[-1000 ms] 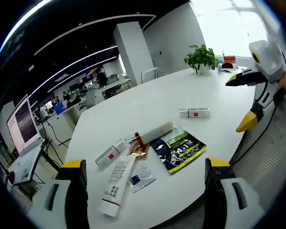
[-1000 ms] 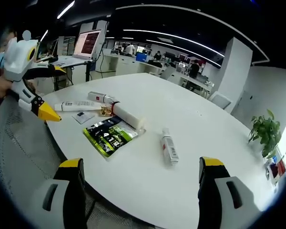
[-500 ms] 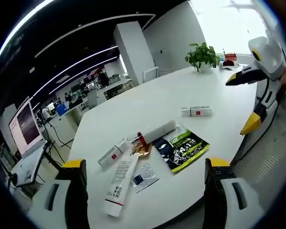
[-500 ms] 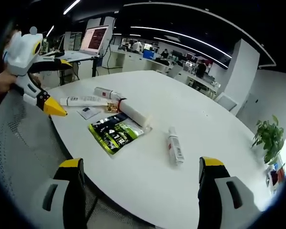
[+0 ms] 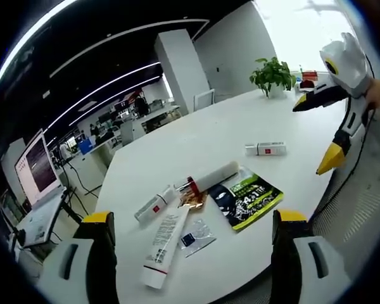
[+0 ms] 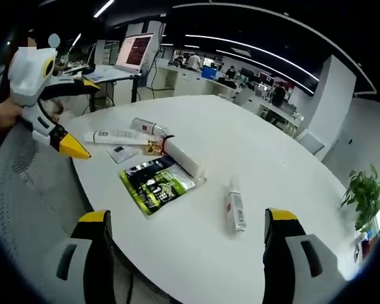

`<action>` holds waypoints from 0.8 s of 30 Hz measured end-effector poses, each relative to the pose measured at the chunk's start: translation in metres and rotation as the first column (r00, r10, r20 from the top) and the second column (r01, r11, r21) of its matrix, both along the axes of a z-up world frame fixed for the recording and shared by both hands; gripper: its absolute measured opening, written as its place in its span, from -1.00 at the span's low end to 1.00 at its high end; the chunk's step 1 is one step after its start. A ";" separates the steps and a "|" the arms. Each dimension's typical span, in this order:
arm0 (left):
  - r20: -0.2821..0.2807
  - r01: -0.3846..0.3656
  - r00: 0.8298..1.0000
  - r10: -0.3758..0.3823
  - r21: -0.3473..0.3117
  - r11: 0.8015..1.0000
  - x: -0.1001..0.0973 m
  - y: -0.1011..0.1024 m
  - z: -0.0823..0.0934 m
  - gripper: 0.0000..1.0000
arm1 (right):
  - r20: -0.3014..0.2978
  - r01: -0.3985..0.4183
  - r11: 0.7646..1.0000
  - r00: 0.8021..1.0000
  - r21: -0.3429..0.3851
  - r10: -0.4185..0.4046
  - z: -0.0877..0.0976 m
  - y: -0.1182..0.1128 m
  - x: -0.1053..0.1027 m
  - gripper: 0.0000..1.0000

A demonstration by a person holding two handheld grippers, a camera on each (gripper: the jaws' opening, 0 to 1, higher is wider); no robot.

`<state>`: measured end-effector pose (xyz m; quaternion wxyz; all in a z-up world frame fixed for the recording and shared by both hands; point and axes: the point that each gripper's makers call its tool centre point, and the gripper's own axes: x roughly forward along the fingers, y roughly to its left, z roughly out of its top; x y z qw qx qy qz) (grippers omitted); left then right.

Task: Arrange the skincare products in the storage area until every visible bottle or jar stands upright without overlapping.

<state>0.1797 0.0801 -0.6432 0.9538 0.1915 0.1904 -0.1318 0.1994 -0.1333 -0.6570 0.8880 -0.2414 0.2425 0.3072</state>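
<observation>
Skincare products lie flat mid-table — nothing stands upright yet, so the whole task is left. Largest to smallest: white table [image 5: 196, 133], green-black packet [image 5: 246, 196], long white tube [image 5: 164, 246], cream roll [image 5: 210, 176], small bottle [image 5: 152, 206], lone bottle [image 6: 235, 209], sachet [image 5: 195, 237]. Left gripper [image 5: 189, 253] and right gripper [image 6: 185, 250]: jaws wide open, empty. Open-plan office, potted plant [image 5: 272, 75].

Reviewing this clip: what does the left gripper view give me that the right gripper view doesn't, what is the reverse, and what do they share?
Left gripper view alone: the right gripper, jaws apart, and red items behind the plant.

Right gripper view alone: the left gripper, jaws apart.

Shared: the white table with the green-black sachet, cream roll, long white tube, small bottle lying flat, and potted plant.
</observation>
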 end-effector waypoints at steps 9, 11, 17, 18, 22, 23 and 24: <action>0.015 0.001 1.000 -0.001 -0.004 1.000 0.001 0.000 0.002 0.96 | 0.009 -0.062 0.997 0.998 -0.052 0.063 0.007 0.006 0.037 0.99; 0.013 0.006 1.000 -0.005 -0.003 1.000 0.002 0.000 0.002 0.96 | 0.010 -0.076 0.995 0.997 -0.069 0.077 0.006 0.007 0.045 0.99; 0.012 0.011 1.000 -0.011 0.006 1.000 0.002 0.000 0.001 0.95 | -0.030 -0.152 0.982 0.988 -0.113 0.149 -0.004 0.020 0.062 0.99; 0.012 0.011 1.000 -0.011 0.008 1.000 0.003 0.000 0.001 0.95 | -0.038 -0.170 0.978 0.985 -0.123 0.166 -0.006 0.025 0.065 0.99; 0.015 0.010 1.000 -0.010 0.008 1.000 0.003 0.001 0.002 0.95 | -0.051 -0.214 0.966 0.977 -0.144 0.209 -0.008 0.035 0.077 0.91; 0.018 0.010 1.000 -0.010 0.006 1.000 0.003 0.001 0.002 0.95 | -0.060 -0.226 0.963 0.974 -0.146 0.219 -0.011 0.039 0.080 0.81; 0.019 0.007 1.000 -0.007 0.004 1.000 0.003 0.001 0.003 0.95 | -0.071 -0.230 0.962 0.972 -0.148 0.222 -0.012 0.042 0.083 0.75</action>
